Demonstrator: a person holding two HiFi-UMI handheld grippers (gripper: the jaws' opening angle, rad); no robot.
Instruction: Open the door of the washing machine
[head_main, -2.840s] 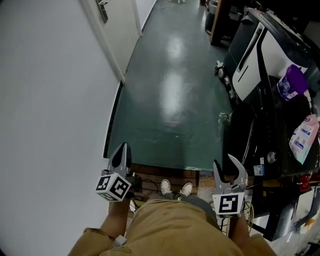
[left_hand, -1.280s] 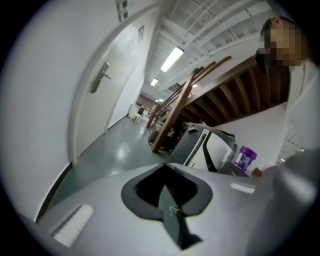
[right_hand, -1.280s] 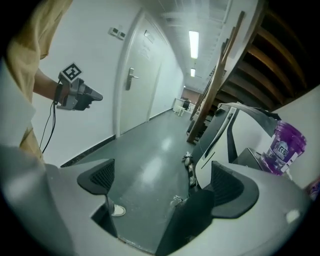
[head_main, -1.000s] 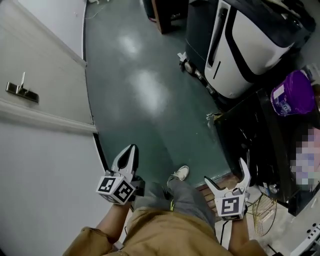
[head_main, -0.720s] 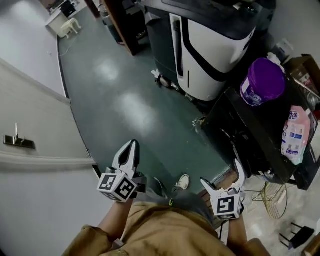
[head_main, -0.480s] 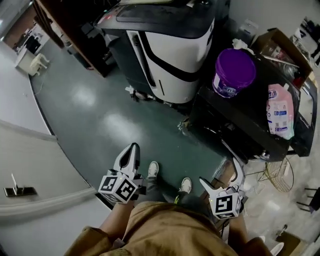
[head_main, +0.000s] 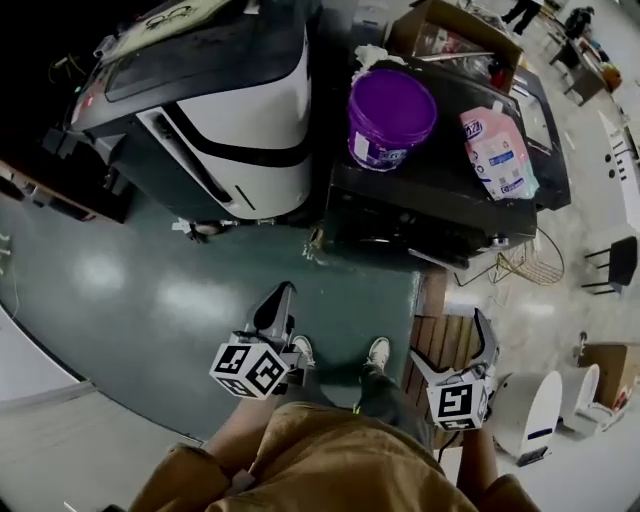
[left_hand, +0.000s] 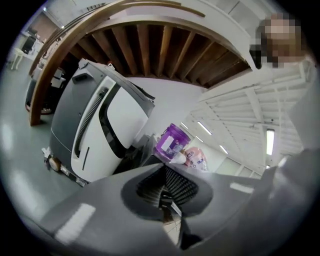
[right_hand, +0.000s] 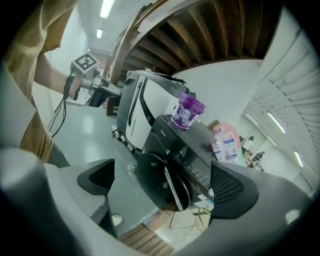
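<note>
The black washing machine (head_main: 445, 195) stands on the far side of the green floor (head_main: 150, 300), a little to the right of the person. On its top are a purple bucket (head_main: 391, 112) and a pink pouch (head_main: 497, 150). A white and black machine (head_main: 235, 110) stands just beside it on the left.

From the head view only the top of the washing machine is clear; its front is dark and seen from very steeply above, so the door cannot be made out there. The right gripper view shows the round dark door (right_hand: 161, 182) on the front. It is not possible to tell if it is fully closed or a little ajar.

The left gripper (head_main: 281, 298) has its jaws pressed together with nothing between them. In its own view the jaws cover most of the washing machine, and only the bucket, the pouch and a dark corner show above them. The right gripper (head_main: 447, 338) has its jaws wide apart and holds nothing. It hangs above a wooden platform (head_main: 428, 335). Both grippers are well apart from the door.
</note>
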